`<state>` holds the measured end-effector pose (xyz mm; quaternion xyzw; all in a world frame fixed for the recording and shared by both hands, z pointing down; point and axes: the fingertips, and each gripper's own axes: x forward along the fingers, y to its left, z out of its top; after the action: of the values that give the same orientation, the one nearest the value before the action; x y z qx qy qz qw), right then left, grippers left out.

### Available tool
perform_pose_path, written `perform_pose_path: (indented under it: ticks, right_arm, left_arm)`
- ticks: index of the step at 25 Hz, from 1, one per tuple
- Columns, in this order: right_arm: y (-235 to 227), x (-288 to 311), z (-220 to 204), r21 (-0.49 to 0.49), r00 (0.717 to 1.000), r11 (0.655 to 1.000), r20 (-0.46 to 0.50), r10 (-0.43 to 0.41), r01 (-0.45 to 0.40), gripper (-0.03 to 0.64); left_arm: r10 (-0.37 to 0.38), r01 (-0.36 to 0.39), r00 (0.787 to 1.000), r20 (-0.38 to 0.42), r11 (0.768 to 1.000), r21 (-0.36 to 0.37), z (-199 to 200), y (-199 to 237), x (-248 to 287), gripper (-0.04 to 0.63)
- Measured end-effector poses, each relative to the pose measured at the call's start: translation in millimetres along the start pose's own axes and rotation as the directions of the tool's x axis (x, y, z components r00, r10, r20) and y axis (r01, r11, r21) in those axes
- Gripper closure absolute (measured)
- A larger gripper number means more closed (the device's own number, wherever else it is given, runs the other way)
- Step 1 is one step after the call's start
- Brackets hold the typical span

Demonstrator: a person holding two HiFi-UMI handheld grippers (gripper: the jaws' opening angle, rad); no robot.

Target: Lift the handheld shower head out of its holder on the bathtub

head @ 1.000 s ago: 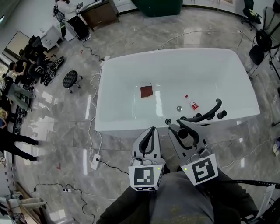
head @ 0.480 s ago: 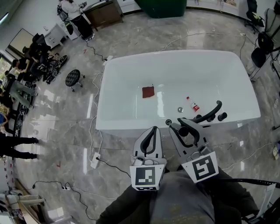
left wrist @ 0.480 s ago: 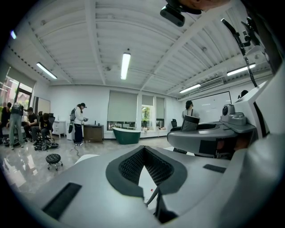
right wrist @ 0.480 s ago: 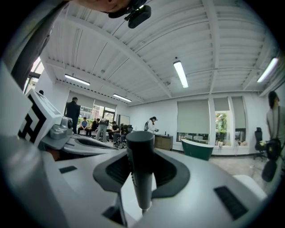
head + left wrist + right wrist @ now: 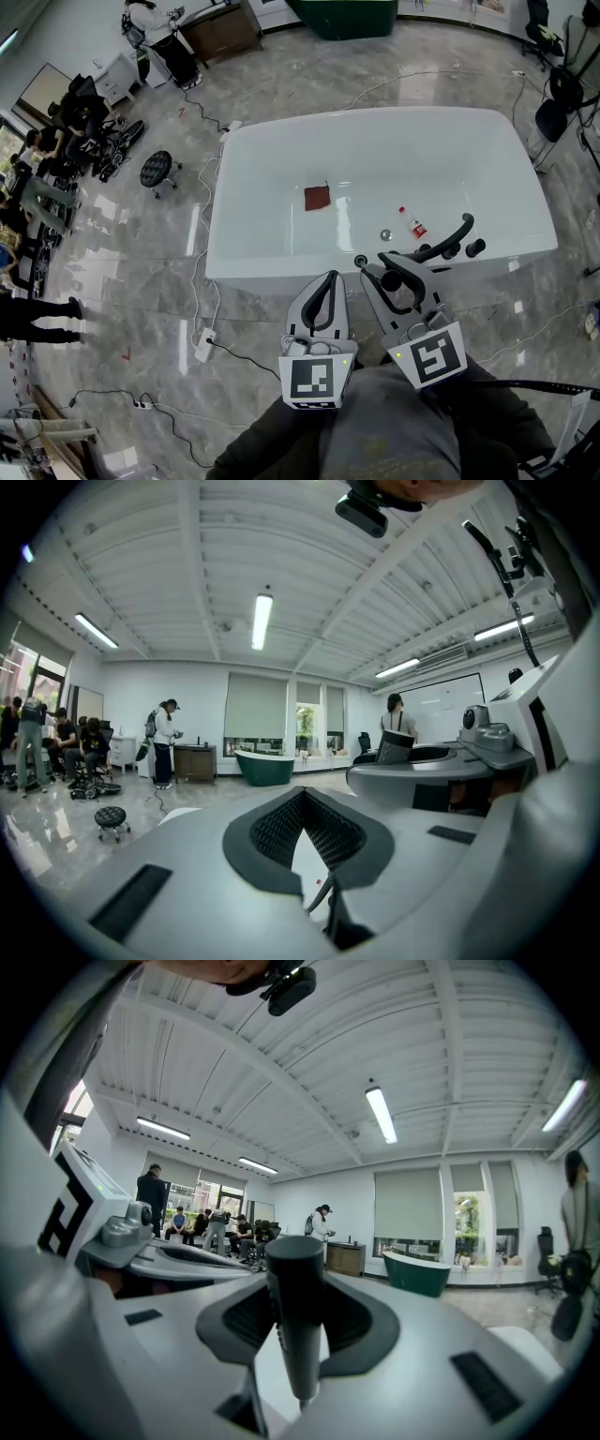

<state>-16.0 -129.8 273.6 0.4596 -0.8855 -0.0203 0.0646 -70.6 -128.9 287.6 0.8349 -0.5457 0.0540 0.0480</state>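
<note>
The right gripper (image 5: 395, 282) is held level with its jaws standing wide, closed around the dark upright handle of the handheld shower head (image 5: 297, 1321). The handle stands straight up between the pads and fills the gap between them. The grasp looks made, so the step in hand is the lift itself. Whether the handle's lower end is still seated in its holder cannot be told, as the gripper body hides it.

Just beyond the jaws lies the near rim of the white bathtub (image 5: 272, 265). The black faucet spout (image 5: 452, 238) curves away on the gripper's right.

The left gripper (image 5: 322, 292) hangs beside the right one. Its pads meet at the tips and hold nothing.

The next move probably calls for a straight upward pull along the handle's own line, with the grip kept firm and the hand clear of the spout.
</note>
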Motion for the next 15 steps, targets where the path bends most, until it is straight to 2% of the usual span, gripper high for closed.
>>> perform_pose_path:
  ticks: [8,15]
  right_arm:
    - [9.6,3.2,-5.4,-0.018,1.000,1.000,-0.009,0.021,-0.021,0.492]
    - [6.3,-2.2,-1.4,-0.013,1.000,1.000,-0.010,0.005,-0.005,0.492]
  left_arm:
    - [0.015,-0.015,1.000,0.013,1.000,0.002,-3.3,5.3,-5.1,0.592]
    - [0.001,0.000,1.000,0.009,1.000,-0.001,0.5,-0.8,-5.8,0.592]
